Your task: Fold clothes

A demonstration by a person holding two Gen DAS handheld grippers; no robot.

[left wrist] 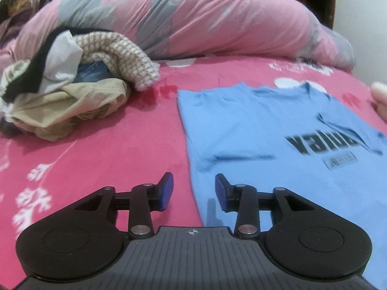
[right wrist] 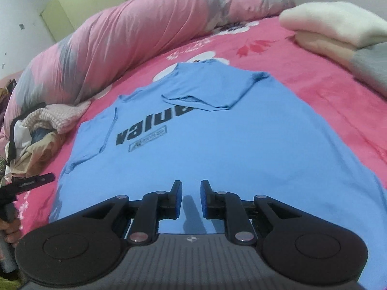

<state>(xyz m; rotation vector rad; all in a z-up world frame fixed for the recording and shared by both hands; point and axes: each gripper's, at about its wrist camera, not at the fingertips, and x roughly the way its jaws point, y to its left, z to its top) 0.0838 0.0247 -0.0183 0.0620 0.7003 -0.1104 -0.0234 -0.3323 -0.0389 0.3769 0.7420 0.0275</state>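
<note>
A light blue T-shirt (left wrist: 266,125) (right wrist: 217,140) with dark "value" lettering lies flat on the pink bedsheet (left wrist: 96,157). In the right wrist view one sleeve (right wrist: 208,94) is folded inward over the chest. My left gripper (left wrist: 193,178) hovers over the shirt's left edge, open, with nothing between its blue pads. My right gripper (right wrist: 191,184) is above the shirt's near hem; its jaws stand a narrow gap apart with no cloth between them. The left gripper's black body (right wrist: 31,181) and the hand holding it show at the left edge of the right wrist view.
A pile of unfolded clothes (left wrist: 60,84) (right wrist: 31,140) lies left of the shirt. A rolled pink and grey duvet (left wrist: 193,17) runs along the far side of the bed. Folded cream and grey garments (right wrist: 338,29) are stacked at the far right. A hand (left wrist: 379,96) shows at the right edge.
</note>
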